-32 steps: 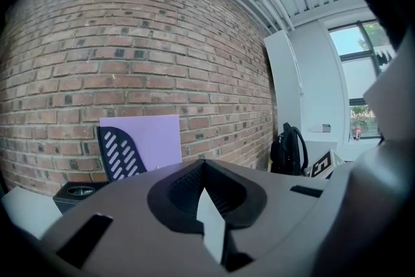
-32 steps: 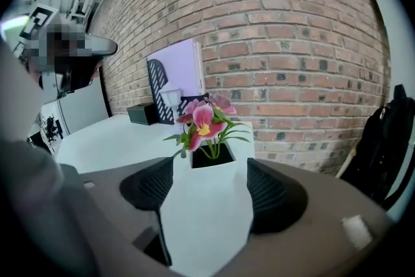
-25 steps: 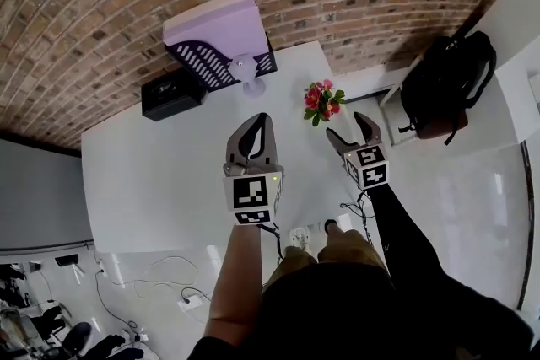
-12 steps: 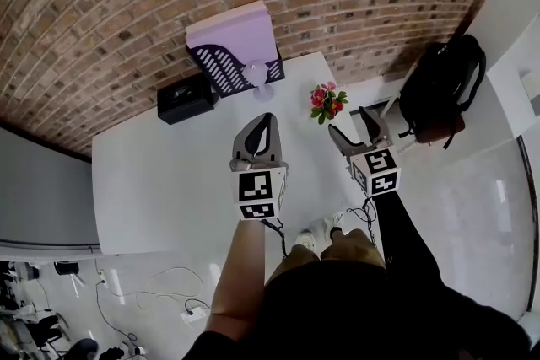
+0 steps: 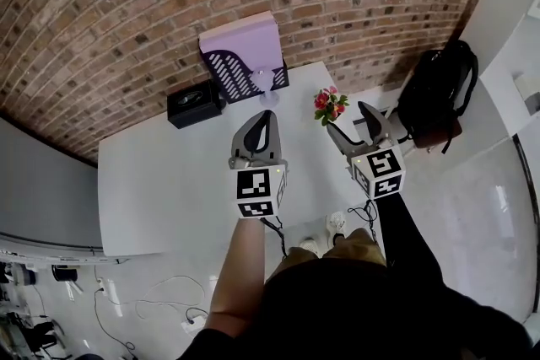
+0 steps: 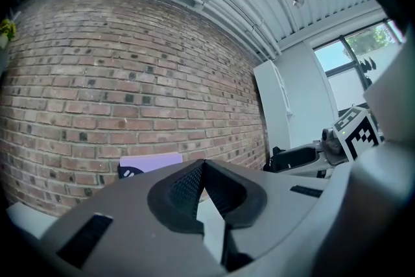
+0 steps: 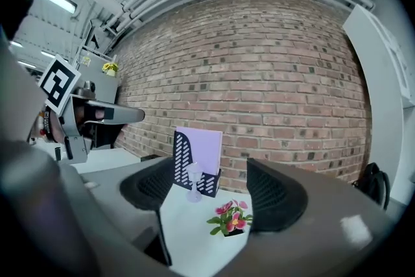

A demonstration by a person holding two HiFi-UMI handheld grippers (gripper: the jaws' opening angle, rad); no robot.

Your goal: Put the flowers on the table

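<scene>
A small pot of pink and red flowers (image 5: pixel 329 105) stands on the white table (image 5: pixel 169 181) near its far right corner. In the right gripper view the flowers (image 7: pixel 229 218) sit on the table just beyond the jaws. My right gripper (image 5: pixel 354 125) is open and empty, a short way back from the flowers. My left gripper (image 5: pixel 260 125) hovers over the table's middle, its jaws closed tip to tip on nothing. In the left gripper view the left gripper (image 6: pixel 203 167) shows its pads meeting.
A purple file holder (image 5: pixel 245 51) stands against the brick wall, with a small clear goblet-shaped stand (image 5: pixel 265 85) in front of it and a black box (image 5: pixel 194 103) to its left. A black backpack (image 5: pixel 439 93) rests on a chair right of the table.
Both grippers have stayed at about the same spot in the view while the head camera has drawn back; the table and flowers now sit slightly farther away.
</scene>
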